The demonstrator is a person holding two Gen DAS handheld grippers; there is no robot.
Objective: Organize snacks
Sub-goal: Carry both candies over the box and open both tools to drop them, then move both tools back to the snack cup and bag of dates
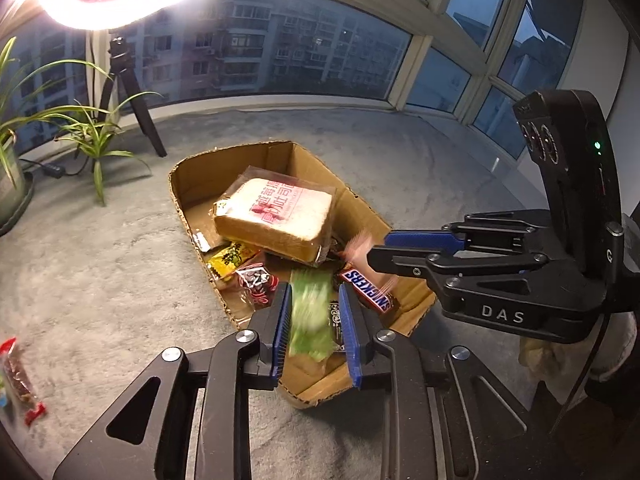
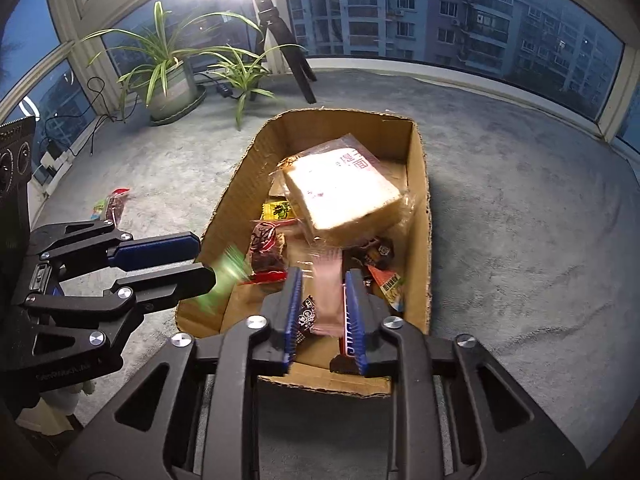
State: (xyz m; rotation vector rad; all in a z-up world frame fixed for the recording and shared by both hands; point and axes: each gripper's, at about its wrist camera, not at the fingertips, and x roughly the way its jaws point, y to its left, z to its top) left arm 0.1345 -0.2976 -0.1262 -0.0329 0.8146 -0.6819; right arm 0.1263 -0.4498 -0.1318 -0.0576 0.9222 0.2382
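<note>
An open cardboard box (image 1: 188, 200) (image 2: 420, 200) lies on the grey carpet and holds several snacks: a wrapped slice of bread (image 1: 276, 216) (image 2: 344, 196), a Snickers bar (image 1: 368, 290) and small packets. My left gripper (image 1: 314, 288) (image 2: 204, 260) hangs over the box's near end. A green packet (image 1: 312, 316) (image 2: 228, 268), smeared by motion, sits loose between its parted pads. My right gripper (image 2: 323, 274) (image 1: 380, 248) is over the box too. A blurred pink packet (image 2: 328, 292) (image 1: 358, 246) is between its pads, with a gap beside it.
A red snack packet (image 1: 20, 384) (image 2: 114, 204) lies on the carpet left of the box. A potted plant (image 2: 168, 60) (image 1: 92, 136) and a light tripod (image 1: 132, 92) (image 2: 288, 52) stand by the windows beyond. Cables run along the floor near the plant pot.
</note>
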